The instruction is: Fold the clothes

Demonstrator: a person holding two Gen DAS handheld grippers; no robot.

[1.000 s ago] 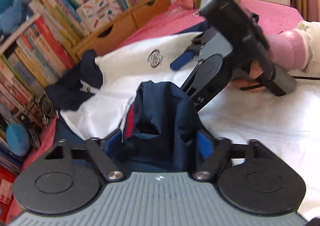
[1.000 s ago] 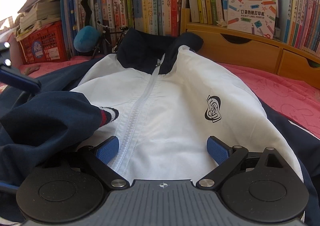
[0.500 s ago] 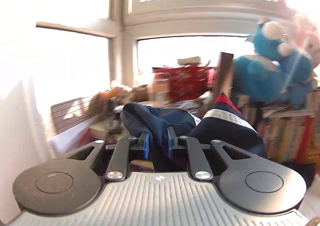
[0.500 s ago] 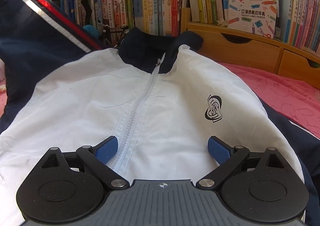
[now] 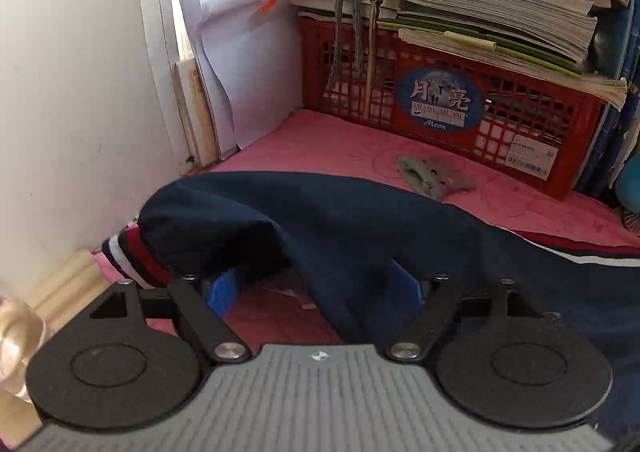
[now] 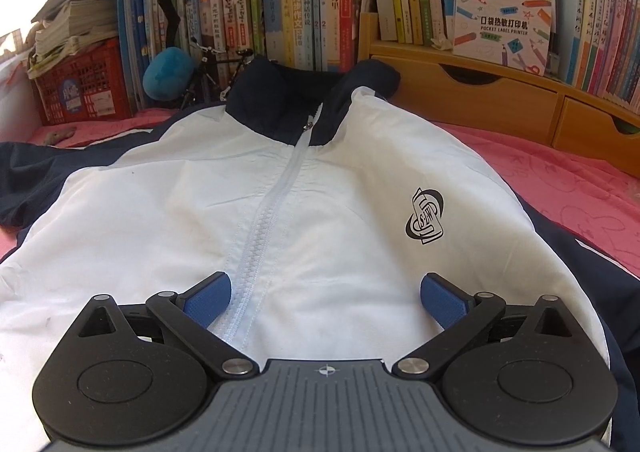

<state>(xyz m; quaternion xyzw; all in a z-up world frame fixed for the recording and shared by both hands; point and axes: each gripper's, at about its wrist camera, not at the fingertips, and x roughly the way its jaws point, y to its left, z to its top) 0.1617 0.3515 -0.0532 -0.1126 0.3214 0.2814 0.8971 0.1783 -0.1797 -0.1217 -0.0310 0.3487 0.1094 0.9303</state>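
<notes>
A white jacket point(image 6: 280, 220) with a navy collar, navy sleeves and a zipped front lies face up on a pink bed cover point(image 6: 580, 180). My right gripper point(image 6: 326, 292) is open and hovers low over the jacket's lower front. In the left wrist view the navy sleeve point(image 5: 340, 224) with its red and white striped cuff point(image 5: 132, 256) lies stretched out on the pink cover. My left gripper point(image 5: 316, 288) is open, and the sleeve cloth drapes loosely over and between its blue fingers.
A red plastic crate point(image 5: 440, 100) with stacked books on top stands at the bed's far left corner, next to a white wall point(image 5: 80, 92). A small grey rag point(image 5: 432, 176) lies before it. A bookshelf point(image 6: 320, 0) and wooden drawers point(image 6: 480, 100) line the far edge.
My left gripper carried the navy sleeve off the jacket's front out to the left, lowered it onto the bed and opened. My right gripper stayed put.
</notes>
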